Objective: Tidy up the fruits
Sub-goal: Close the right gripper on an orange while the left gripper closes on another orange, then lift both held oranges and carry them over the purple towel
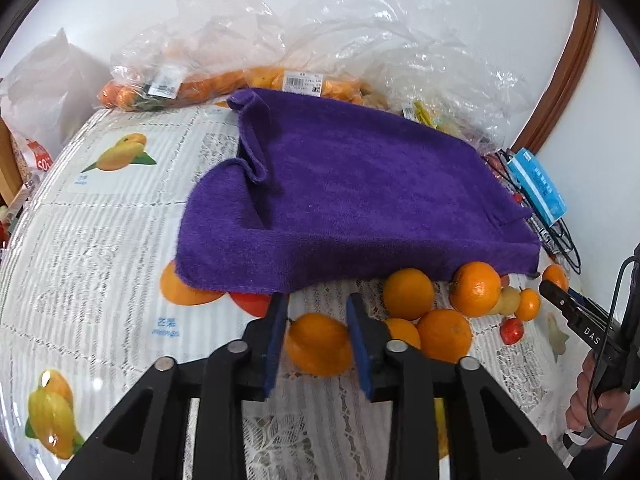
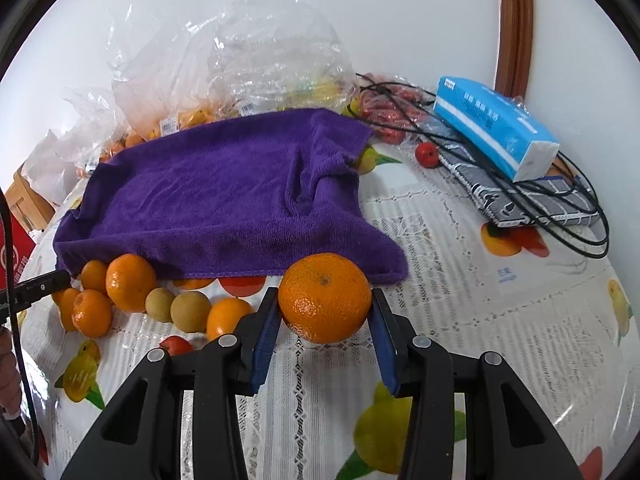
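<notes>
On near tabletop, below purple towel (image 2: pixel 224 204): left tongs (image 1: pixel 318 336) clamp small orange (image 1: pixel 319 344), right tongs (image 2: pixel 325 312) clamp big orange (image 2: pixel 325 297). Firm, light, round; may roll, so grip across widest part.

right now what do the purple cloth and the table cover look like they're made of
Purple cloth: soft microfibre or terry, matte, going by its fuzzy nap and limp folds. Table cover: likely clear glossy plastic over white lace, since it shows glare and printed fruit.
</notes>
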Demonstrator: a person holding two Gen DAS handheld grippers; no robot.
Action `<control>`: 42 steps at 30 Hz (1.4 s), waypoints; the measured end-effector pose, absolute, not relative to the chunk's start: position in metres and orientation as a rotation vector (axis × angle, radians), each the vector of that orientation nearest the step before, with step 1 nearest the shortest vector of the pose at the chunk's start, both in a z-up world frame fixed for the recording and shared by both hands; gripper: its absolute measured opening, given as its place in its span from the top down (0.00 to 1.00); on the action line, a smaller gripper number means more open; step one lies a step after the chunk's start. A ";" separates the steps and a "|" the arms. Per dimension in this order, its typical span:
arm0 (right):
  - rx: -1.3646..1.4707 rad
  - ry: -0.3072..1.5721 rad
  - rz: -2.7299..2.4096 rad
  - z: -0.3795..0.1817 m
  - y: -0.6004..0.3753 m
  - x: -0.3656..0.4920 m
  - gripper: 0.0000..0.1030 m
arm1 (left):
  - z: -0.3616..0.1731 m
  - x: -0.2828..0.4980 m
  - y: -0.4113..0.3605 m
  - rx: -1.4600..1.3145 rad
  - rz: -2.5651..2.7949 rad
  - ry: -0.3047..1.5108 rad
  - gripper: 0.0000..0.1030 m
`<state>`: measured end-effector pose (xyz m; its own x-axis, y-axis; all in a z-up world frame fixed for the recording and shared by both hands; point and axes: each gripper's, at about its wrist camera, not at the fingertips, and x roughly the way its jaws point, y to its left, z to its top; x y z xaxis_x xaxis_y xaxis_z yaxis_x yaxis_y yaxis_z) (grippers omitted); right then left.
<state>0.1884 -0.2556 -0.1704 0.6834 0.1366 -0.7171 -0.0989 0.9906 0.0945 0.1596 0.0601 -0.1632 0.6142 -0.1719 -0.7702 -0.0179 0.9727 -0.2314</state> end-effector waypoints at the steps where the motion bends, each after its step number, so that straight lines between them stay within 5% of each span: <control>1: 0.051 0.803 0.132 -0.168 -0.256 0.186 0.58 | -0.161 0.158 0.061 -0.224 -0.088 0.905 0.74; 14: 0.030 0.774 0.144 -0.152 -0.248 0.165 0.58 | -0.176 0.147 0.063 -0.231 -0.088 0.968 0.63; 42: 0.028 0.733 0.150 -0.135 -0.246 0.161 0.58 | -0.153 0.145 0.059 -0.183 -0.080 0.873 0.73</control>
